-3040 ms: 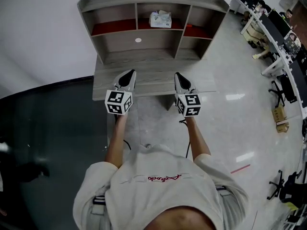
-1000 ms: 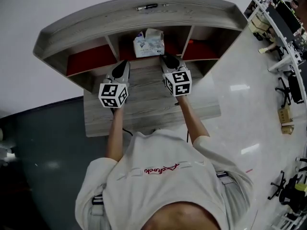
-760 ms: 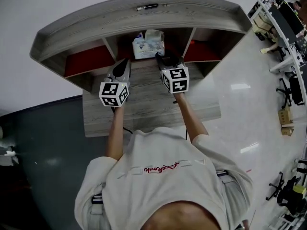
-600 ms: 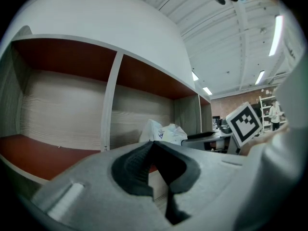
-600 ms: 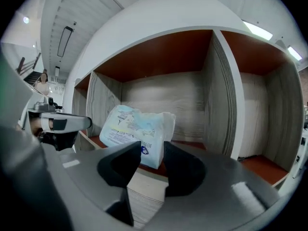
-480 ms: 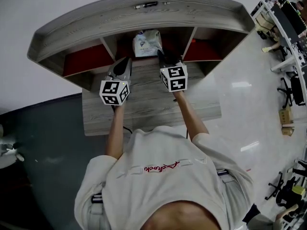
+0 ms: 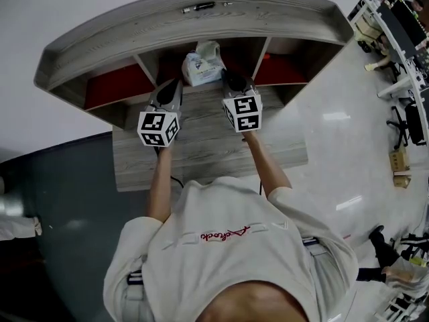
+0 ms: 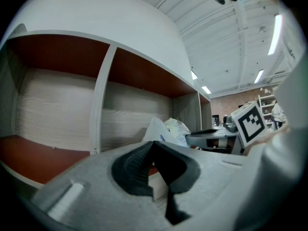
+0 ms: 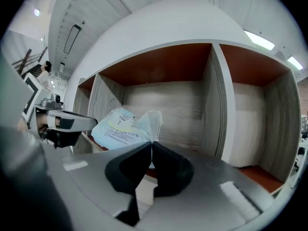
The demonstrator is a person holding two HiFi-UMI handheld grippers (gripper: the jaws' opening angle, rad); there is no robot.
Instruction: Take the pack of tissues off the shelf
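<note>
The pack of tissues (image 7: 201,66), pale blue and white with crinkled plastic, sits in the middle compartment of the grey wooden shelf (image 7: 201,20). My right gripper (image 7: 231,79) reaches into that compartment and is shut on the pack's wrapper edge. In the right gripper view the pack (image 9: 122,129) rises from the closed tips of the right gripper (image 9: 152,146). My left gripper (image 7: 173,89) hovers just left of the pack, shut and holding nothing. In the left gripper view the left gripper (image 8: 154,146) points past the pack (image 8: 168,129).
A dark pen (image 7: 201,7) lies on the shelf's top board. Red boards (image 7: 117,86) line the compartments on both sides. The desk top (image 7: 201,149) lies under both grippers. Office desks and chairs (image 7: 402,59) stand far right.
My right gripper has moved forward into the middle compartment and closed on the pack's edge. The pack has shifted slightly left and forward. The left gripper has barely moved.
</note>
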